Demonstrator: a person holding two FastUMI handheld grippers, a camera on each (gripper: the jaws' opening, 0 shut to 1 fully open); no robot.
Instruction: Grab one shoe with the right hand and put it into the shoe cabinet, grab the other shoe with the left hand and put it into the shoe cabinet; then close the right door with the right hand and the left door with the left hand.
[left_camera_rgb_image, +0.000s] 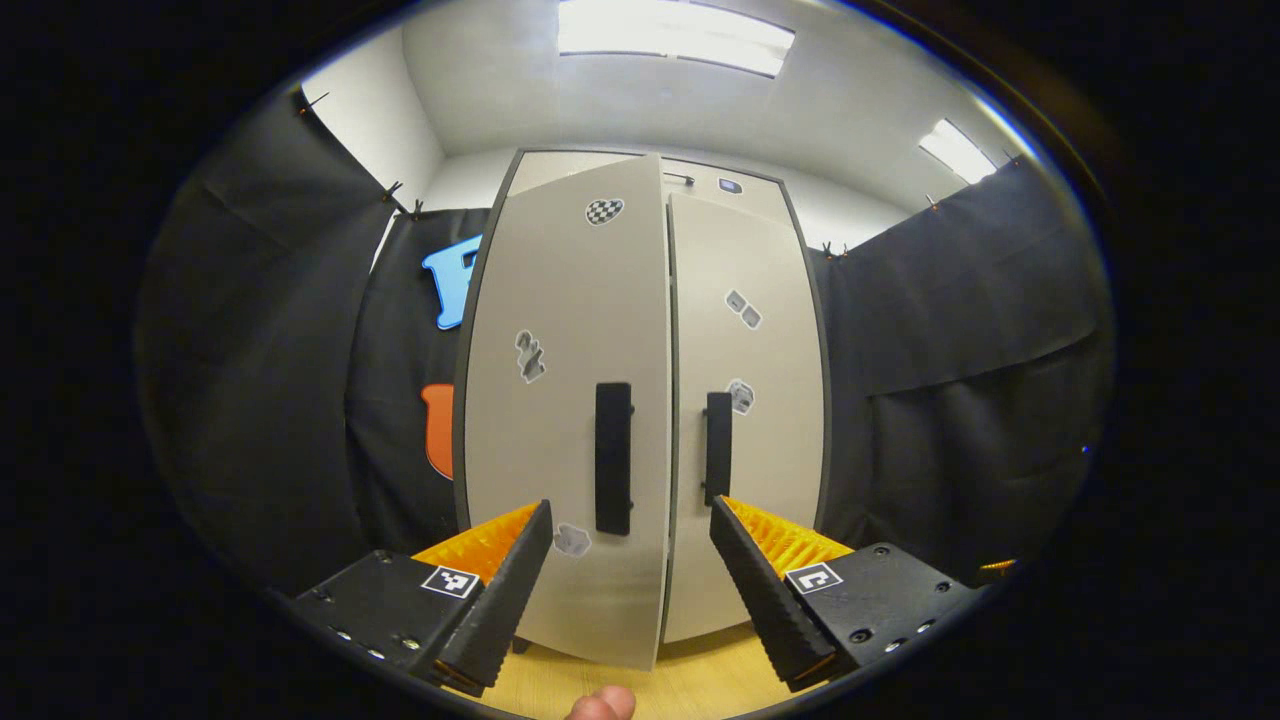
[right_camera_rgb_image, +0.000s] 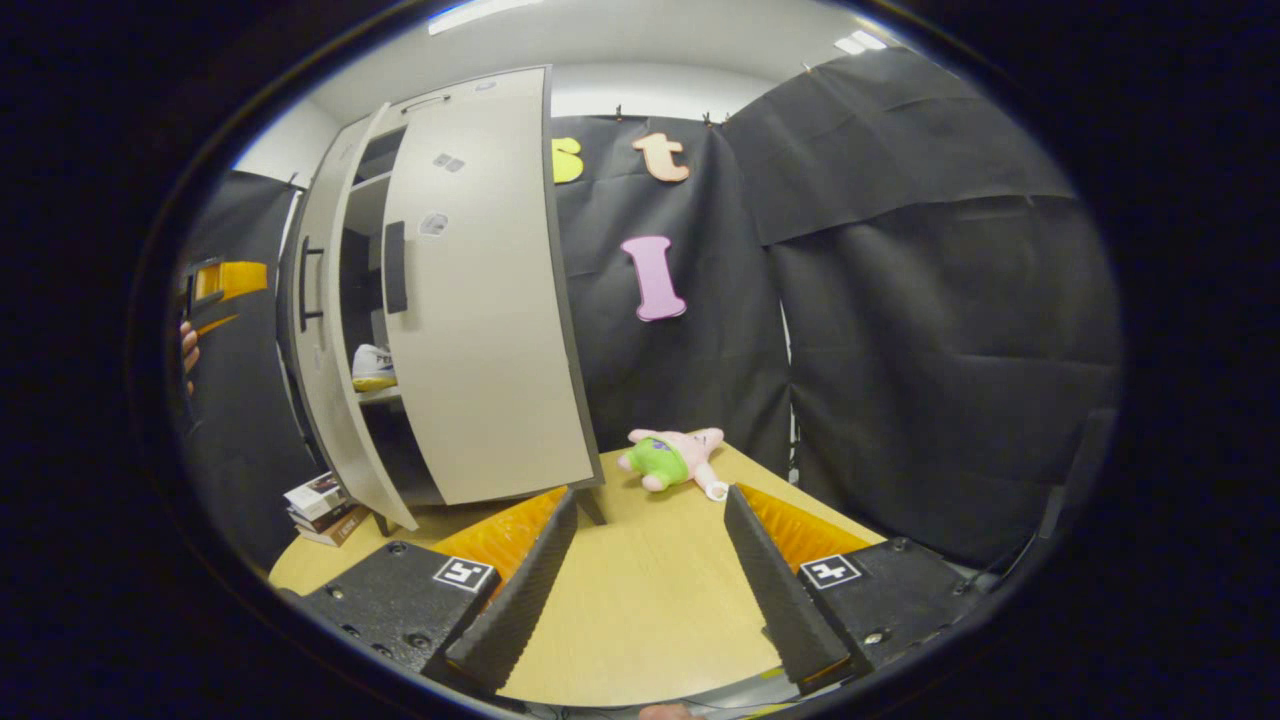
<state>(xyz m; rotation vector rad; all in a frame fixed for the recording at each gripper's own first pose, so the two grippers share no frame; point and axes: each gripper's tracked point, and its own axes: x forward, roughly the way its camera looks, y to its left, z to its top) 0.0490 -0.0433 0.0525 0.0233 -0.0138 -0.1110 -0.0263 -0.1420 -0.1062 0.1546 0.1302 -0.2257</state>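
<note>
Shoe cabinet (left_camera_rgb_image: 640, 400) on a wooden worktop (right_camera_rgb_image: 640, 600), black cloth walls around.
Both doors ajar; left gripper (left_camera_rgb_image: 630, 570) and right gripper (right_camera_rgb_image: 650, 570) spread, empty.

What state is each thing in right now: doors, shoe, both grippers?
Left door: ajar, not yet shut.
Right door: partly open.
Shoe: on a shelf inside the cabinet.
Left gripper: open, empty, facing the doors.
Right gripper: open, empty, over the table.

Black cloth walls (right_camera_rgb_image: 930, 300), pale wooden table (right_camera_rgb_image: 650, 600), white ceiling, bright ceiling light panels (left_camera_rgb_image: 675, 35)
</note>
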